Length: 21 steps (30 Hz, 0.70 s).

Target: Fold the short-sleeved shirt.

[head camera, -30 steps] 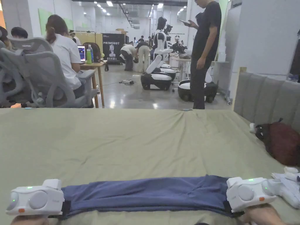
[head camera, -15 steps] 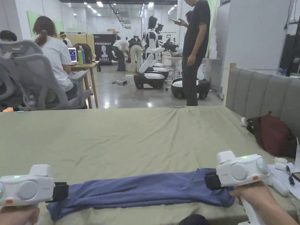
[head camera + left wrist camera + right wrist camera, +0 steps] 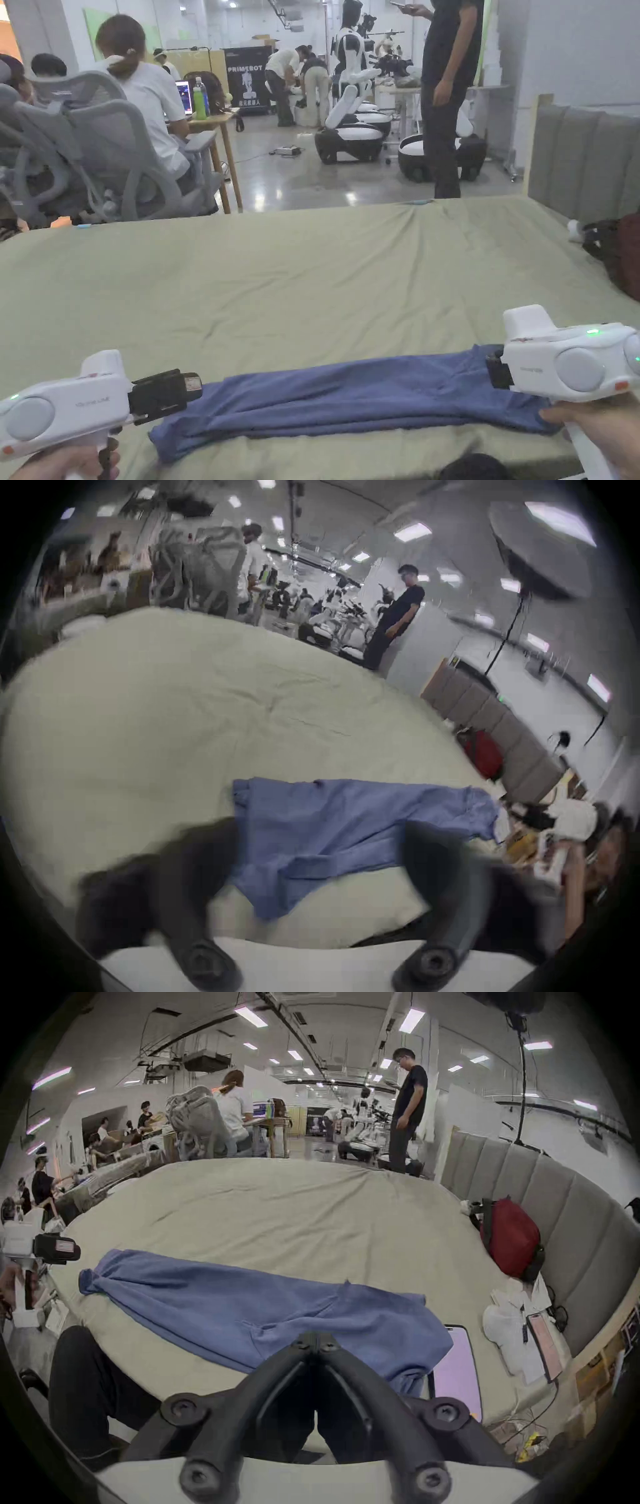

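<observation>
Head view: the blue shirt [image 3: 362, 394], folded into 1 long narrow band, lies across the near edge of the bed [image 3: 300, 281]. The left claw [image 3: 169, 390] hovers just off its left end; the right claw [image 3: 497, 370] sits at its right end.

Left gripper view: the blurred jaws stand wide apart over the shirt [image 3: 346, 823], gripping nothing.

Right gripper view: the jaw tips meet above the shirt [image 3: 242, 1307], pinching no cloth. A red bag [image 3: 512, 1243] leans against the headboard [image 3: 571, 1213].
</observation>
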Tool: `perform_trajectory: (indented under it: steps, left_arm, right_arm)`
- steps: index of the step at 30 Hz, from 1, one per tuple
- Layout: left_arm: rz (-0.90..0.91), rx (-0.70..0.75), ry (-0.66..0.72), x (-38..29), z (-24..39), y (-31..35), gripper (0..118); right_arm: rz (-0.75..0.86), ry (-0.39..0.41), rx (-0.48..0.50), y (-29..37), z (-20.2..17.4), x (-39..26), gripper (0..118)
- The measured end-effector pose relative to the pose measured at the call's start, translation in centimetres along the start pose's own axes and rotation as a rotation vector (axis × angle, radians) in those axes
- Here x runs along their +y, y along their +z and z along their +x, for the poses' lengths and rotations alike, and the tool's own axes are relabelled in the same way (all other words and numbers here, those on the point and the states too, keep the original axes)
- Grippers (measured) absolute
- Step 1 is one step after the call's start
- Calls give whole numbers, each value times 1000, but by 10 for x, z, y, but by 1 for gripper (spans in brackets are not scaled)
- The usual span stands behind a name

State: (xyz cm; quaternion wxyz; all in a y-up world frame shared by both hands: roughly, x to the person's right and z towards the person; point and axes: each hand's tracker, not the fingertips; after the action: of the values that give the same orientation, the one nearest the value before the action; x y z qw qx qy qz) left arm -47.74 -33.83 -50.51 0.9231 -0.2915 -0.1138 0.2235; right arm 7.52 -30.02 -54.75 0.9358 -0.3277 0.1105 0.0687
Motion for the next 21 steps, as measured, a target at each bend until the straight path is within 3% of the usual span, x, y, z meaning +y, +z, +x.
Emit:
perform_trajectory:
  steps: [2,8,11,13,15,18,21]
  left_arm:
    - [2,-65,47,-5,-14,-6,110]
    - [-133,-149,200,-16,-54,-49,109]
    - [-82,-234,225,-12,-53,-64,94]
    - [-142,-239,312,-9,-51,-88,64]
    - [-189,-190,252,-11,-44,-111,17]
    - [-178,-262,219,-6,-37,-114,13]
    - [-160,-267,229,1,-72,-116,13]
  right_arm:
    - [-11,-19,37,-7,-2,1,0]
    - [-6,6,41,-21,-20,5,0]
    - [-5,-24,97,-27,-25,8,0]
    - [-13,-11,87,-31,-30,10,0]
    - [-16,2,73,-34,-33,10,0]
    - [-26,-15,78,-34,-31,8,0]
    - [-38,-10,69,-35,-30,8,0]
